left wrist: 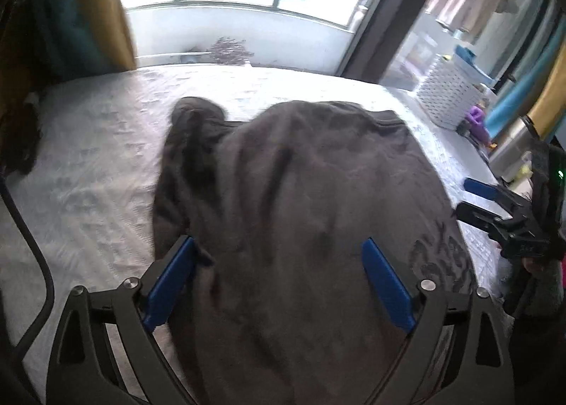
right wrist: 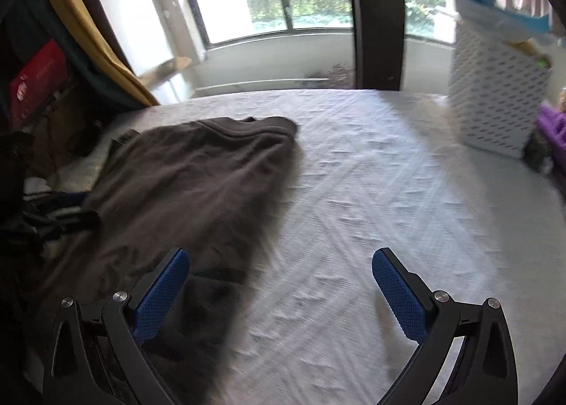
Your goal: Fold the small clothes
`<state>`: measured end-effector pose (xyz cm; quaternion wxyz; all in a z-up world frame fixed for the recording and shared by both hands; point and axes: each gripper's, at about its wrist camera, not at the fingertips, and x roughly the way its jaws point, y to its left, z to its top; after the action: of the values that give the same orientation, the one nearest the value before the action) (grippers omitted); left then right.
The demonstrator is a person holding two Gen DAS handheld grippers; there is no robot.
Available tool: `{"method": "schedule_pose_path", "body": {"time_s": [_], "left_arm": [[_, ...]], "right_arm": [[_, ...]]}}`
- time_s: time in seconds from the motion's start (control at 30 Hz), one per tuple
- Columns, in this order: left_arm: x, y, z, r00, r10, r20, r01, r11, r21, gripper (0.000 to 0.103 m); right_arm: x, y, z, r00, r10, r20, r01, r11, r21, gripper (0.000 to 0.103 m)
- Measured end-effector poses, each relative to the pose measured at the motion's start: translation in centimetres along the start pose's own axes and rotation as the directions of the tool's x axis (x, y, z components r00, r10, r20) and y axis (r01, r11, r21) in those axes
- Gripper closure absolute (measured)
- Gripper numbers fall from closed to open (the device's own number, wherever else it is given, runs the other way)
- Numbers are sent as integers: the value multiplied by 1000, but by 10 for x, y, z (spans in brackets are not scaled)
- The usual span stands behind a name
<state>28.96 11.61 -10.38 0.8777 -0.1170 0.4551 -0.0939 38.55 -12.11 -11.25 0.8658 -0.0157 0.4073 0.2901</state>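
A dark grey garment lies spread on the white mattress, with a sleeve bunched at its far left and a dark print near its right edge. My left gripper hovers over its near part, jaws wide apart, and the blue pads do not press on the cloth. In the right wrist view the garment lies to the left. My right gripper stands open at its right edge, over the bare mattress. The right gripper also shows at the far right of the left wrist view.
A white perforated basket holding folded blue and white cloth stands at the mattress's far right corner, with purple items beside it. Yellow and teal curtains hang at the left. A window lies beyond the far edge. Dark clutter sits left.
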Motion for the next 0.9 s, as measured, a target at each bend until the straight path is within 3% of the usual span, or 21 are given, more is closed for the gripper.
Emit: {"method": "schedule_pose_path", "body": {"time_s": [0.1, 0.23, 0.33, 0.47, 0.5, 0.57, 0.6, 0.63, 0.9], "left_arm": [[3, -9, 0, 999, -35, 10, 34, 999, 22, 10], [7, -21, -2, 1000, -12, 24, 10, 996, 88, 17], [9, -25, -1, 999, 12, 37, -16, 992, 125, 31], [12, -28, 2, 999, -2, 37, -3, 990, 142, 62], [13, -29, 2, 999, -6, 35, 1, 989, 145, 66], [14, -32, 2, 999, -16, 32, 11, 988, 151, 75], [13, -33, 2, 999, -23, 31, 18, 989, 148, 77], [12, -34, 2, 999, -24, 31, 19, 988, 152, 78], [-21, -53, -3, 996, -42, 77, 25, 975, 219, 80]], "right_arm": [[10, 9, 2, 1000, 28, -12, -28, 999, -30, 2], [20, 24, 6, 997, 80, -22, -81, 993, -87, 6], [29, 32, 14, 993, 117, -25, -119, 988, -100, 8], [39, 46, 24, 985, 170, -36, -173, 977, -126, 14], [41, 51, 26, 985, 168, -37, -171, 976, -137, 18], [43, 57, 27, 985, 168, -39, -172, 972, -157, 45], [43, 60, 27, 985, 168, -39, -172, 972, -161, 69], [45, 60, 28, 984, 171, -43, -176, 972, -158, 76], [16, 74, 20, 990, 142, 11, -137, 972, -193, 82]]}}
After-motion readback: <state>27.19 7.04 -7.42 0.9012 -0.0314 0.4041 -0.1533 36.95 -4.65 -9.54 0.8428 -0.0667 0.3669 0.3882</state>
